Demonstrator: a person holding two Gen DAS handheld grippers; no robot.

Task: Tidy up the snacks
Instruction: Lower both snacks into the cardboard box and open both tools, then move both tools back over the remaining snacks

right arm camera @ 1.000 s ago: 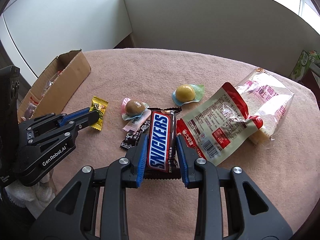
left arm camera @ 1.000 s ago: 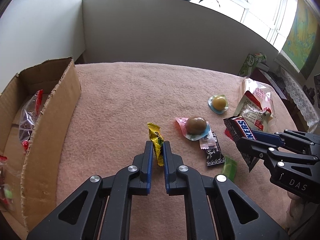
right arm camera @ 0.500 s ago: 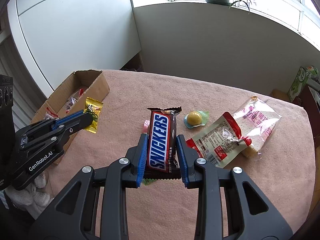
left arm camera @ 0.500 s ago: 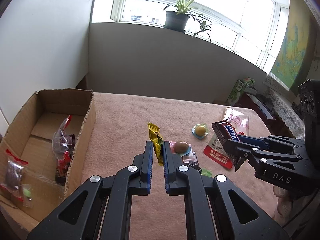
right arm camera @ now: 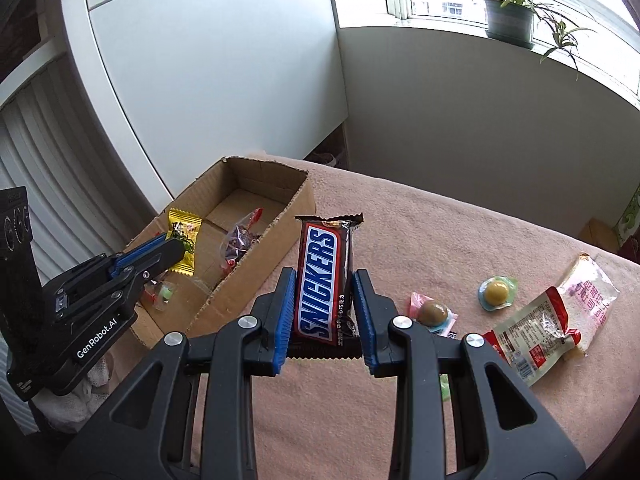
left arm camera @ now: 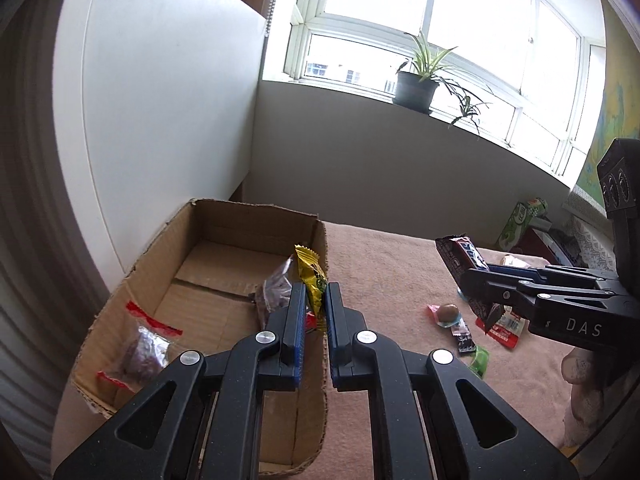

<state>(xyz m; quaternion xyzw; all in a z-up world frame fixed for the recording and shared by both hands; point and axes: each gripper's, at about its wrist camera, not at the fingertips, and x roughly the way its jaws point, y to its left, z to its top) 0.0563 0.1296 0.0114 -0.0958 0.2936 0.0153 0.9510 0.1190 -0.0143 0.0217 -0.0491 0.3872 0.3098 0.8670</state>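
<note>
The bar (right arm camera: pixel 323 280) in the right tongs (right arm camera: pixel 324 316) reads "SNICKERS" in white and blue letters on a brown wrapper, with small print below that is too fine to read. The side of the left tongs (right arm camera: pixel 176 250) bears "GenRobot.AI" in the right wrist view, and the side of the right tongs shows "DAS" in the left wrist view. A red and clear pouch (right arm camera: pixel 534 334) on the tabletop (right arm camera: pixel 400 232) carries a printed panel and a barcode, and the pale bag (right arm camera: pixel 592 292) under its far end has pink characters, both too small to read. A green carton (left arm camera: pixel 520 220) past the tabletop's far edge has lettering that cannot be made out. An open cardboard box (left arm camera: pixel 224 220) stands on the pink cloth at the left end of the tabletop, with clear packets of dark sweets (left arm camera: pixel 144 350) with red seals inside. On the cloth to the right lie a brown ball sweet (right arm camera: pixel 432 313), a yellow one (right arm camera: pixel 497 291), a dark sachet (left arm camera: pixel 464 338) and a green wrapper (left arm camera: pixel 479 360). A potted plant (left arm camera: pixel 416 84) stands on the window sill. The left tongs are clenched on a yellow candy (left arm camera: pixel 311 280), which stands upright between the pads above the box's near right wall. The right tongs, partly spread, grasp the bar by its long edges, upright above the cloth just right of the box. Nothing stands between either snack and the box.
</note>
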